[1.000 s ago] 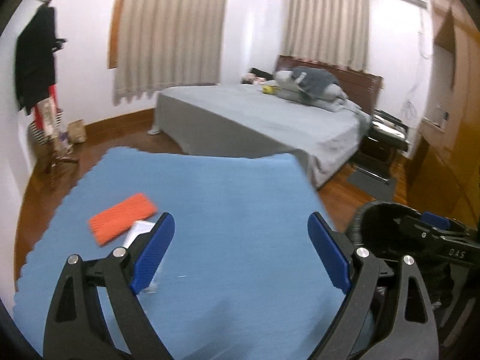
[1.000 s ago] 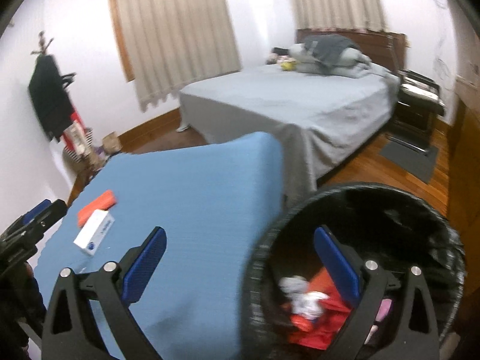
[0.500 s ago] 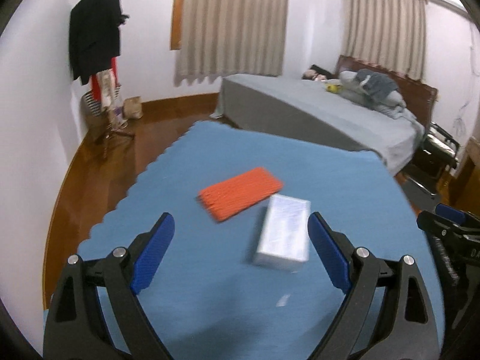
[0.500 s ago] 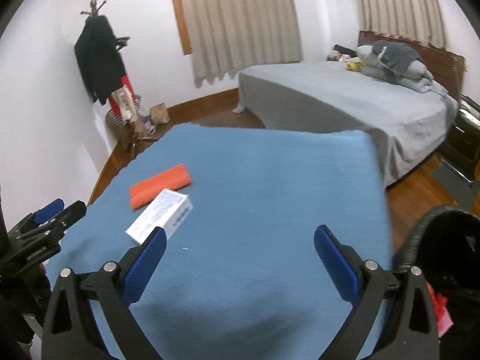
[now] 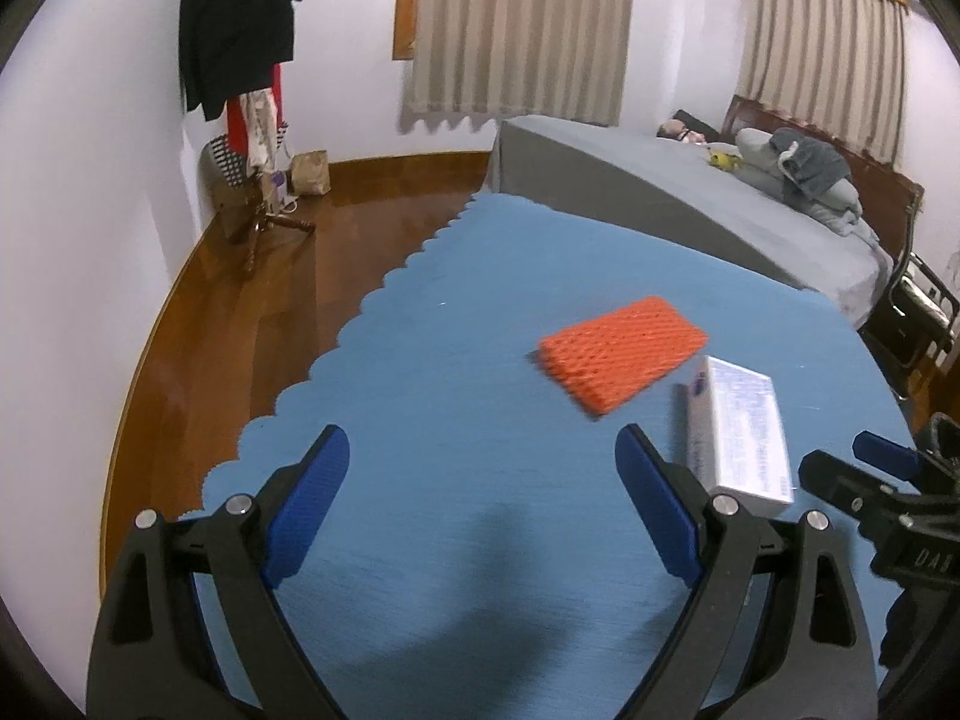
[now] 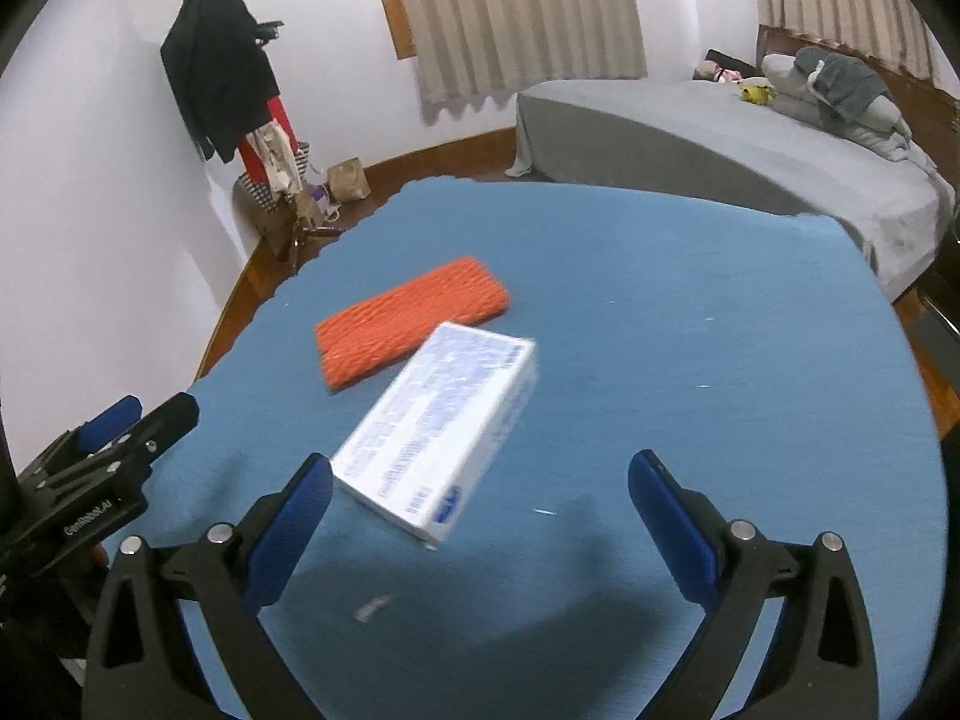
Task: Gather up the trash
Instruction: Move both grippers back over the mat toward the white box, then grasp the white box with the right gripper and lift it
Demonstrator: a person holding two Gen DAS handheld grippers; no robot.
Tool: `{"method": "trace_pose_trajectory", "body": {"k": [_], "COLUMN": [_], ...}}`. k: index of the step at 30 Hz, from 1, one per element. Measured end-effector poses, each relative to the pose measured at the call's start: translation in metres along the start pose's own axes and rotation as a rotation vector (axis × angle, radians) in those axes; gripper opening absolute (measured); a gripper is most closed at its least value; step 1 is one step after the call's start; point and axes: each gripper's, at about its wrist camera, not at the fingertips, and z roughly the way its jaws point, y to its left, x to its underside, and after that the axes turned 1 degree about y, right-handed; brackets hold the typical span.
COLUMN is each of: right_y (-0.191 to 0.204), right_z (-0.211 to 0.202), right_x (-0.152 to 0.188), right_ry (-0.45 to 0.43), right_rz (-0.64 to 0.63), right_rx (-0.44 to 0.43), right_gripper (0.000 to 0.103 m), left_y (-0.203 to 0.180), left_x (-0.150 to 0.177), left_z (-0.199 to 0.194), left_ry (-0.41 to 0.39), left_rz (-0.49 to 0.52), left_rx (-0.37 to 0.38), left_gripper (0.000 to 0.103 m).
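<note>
- Left wrist view: the left gripper (image 5: 483, 501) hangs over the blue mat (image 5: 456, 396) with its blue pads spread wide and nothing between them — released, empty.
- The white box (image 5: 741, 429) lies flat on the mat, off to the right of the tongs, just beside the right-hand pad's outer side and outside the gap.
- The orange foam net (image 5: 624, 351) lies ahead and to the right, farther out than the box, its near corner close to the box; contact cannot be told through the blur.
- At the right edge the other tool's black body and a blue tip poke in.
- Right wrist view: the right gripper (image 6: 480, 516) is spread wide too, gripping nothing.
- Here the white box (image 6: 441, 429) lies ahead and left of centre, its near corner just inside the gap, close to the left-hand pad (image 6: 288, 531), not touched by it.
- The orange foam net (image 6: 411, 318) sits beyond the box, up and left, running right alongside its far end.
- The left gripper (image 6: 135, 423) enters at the left edge, over the mat's border.
- Behind: a grey bed (image 6: 720, 138) and a coat stand (image 6: 222, 72) by the wall.
</note>
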Motion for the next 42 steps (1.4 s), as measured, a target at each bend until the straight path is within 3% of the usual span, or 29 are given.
{"method": "trace_pose_trajectory", "body": {"k": [10, 19, 25, 31, 34, 42], "right_y": [0.029, -0.007, -0.016, -0.02, -0.021, -0.046], "right_z": [0.034, 0.027, 0.032, 0.053, 0.053, 0.038], "right_x": [0.001, 0.002, -0.009, -0.017, -0.014, -0.021], "right_ry": [0.051, 0.062, 0.04, 0.096, 0.104, 0.083], "right_rz": [-0.046, -0.045, -0.017, 0.012, 0.01, 0.047], "right_rx": [0.06, 0.167, 0.092, 0.072, 0.056, 0.085], "right_gripper": [0.097, 0.097, 0.096, 0.076, 0.056, 0.056], "left_y": [0.025, 0.015, 0.003, -0.009, -0.017, -0.044], "left_x": [0.001, 0.003, 0.0, -0.005, -0.009, -0.025], "left_z": [0.007, 0.013, 0.016, 0.021, 0.028, 0.055], "left_ry": [0.015, 0.016, 0.015, 0.012, 0.019, 0.04], "left_rz": [-0.052, -0.051, -0.045, -0.038, -0.036, -0.004], "left_rx": [-0.019, 0.007, 0.024, 0.035, 0.044, 0.077], "left_gripper": [0.088, 0.088, 0.088, 0.088, 0.088, 0.084]}}
